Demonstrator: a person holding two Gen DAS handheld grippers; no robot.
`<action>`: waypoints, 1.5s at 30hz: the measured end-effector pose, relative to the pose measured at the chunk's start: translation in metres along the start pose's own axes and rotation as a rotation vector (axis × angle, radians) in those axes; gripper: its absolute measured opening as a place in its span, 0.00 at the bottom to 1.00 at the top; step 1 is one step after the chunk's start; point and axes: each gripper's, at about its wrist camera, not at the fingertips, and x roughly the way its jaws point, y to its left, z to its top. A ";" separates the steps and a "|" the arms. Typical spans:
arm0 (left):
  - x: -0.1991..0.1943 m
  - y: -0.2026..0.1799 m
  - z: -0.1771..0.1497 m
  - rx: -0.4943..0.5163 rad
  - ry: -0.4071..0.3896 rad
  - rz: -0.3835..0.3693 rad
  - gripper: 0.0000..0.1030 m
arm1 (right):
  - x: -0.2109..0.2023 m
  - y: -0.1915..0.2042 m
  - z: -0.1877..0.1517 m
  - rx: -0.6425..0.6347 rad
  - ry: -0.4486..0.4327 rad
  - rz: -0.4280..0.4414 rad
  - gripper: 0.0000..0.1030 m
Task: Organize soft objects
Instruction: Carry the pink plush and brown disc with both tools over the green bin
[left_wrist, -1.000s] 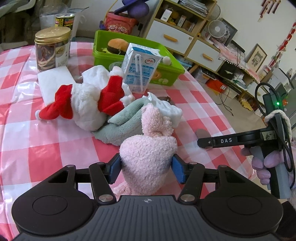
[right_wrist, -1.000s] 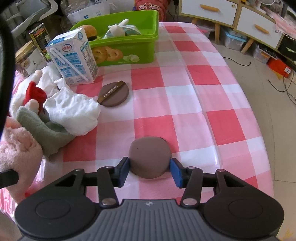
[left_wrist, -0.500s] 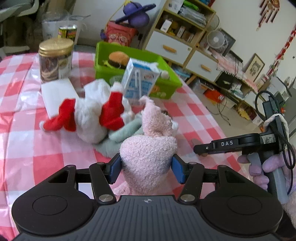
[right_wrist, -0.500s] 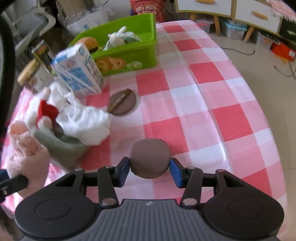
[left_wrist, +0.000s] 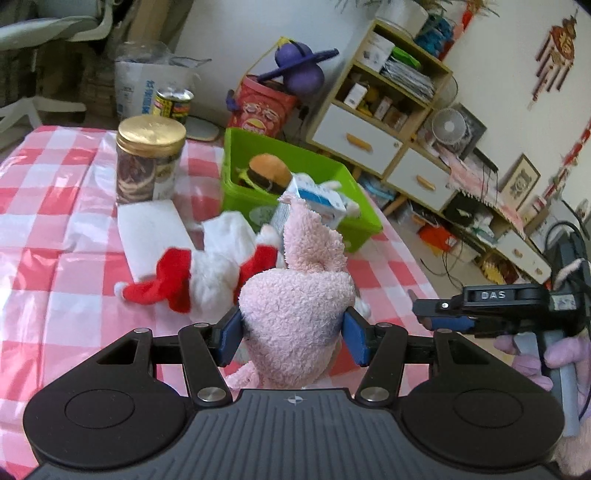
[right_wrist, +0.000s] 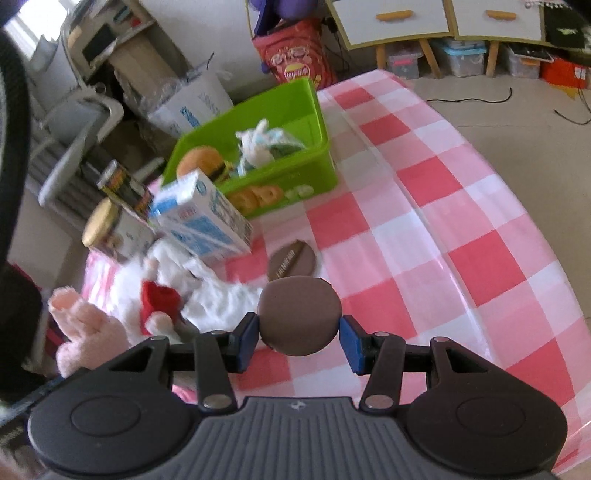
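Left hand-held gripper (left_wrist: 293, 341) clamping fuzzy pink plush rabbit (left_wrist: 295, 314) by its body, pads pressing both flanks, jaws mid-width. Hanging clear of the pink-and-white checked worktop (left_wrist: 44, 229), long axis running away from the camera, ear pointing up and fwd toward the bright green plastic bin (left_wrist: 354, 218). Lying under and left of it: white plush w/ red scarf and sleeves (left_wrist: 207, 280), not yet picked.

Right hand-held gripper (right_wrist: 297, 338) squeezing round brown soft puff (right_wrist: 299, 317) edge to edge, jaws narrower; disc facing the camera, no real long axis, lifted off the cloth.

Judging next move: bin sitting ahead of both, beyond the blue-and-white milk carton (right_wrist: 203, 225), already holding a plush burger (left_wrist: 269, 171). Right side looking nearer w/ a clearer path; left needing to clear the carton.
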 end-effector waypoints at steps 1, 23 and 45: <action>0.001 0.000 0.002 -0.009 -0.008 0.001 0.55 | -0.002 0.000 0.003 0.014 -0.010 0.015 0.21; 0.037 -0.009 0.097 0.046 -0.102 0.062 0.55 | 0.026 0.027 0.081 0.154 -0.126 0.161 0.21; 0.188 -0.016 0.191 0.250 -0.050 0.213 0.56 | 0.104 0.001 0.152 0.260 -0.246 0.184 0.21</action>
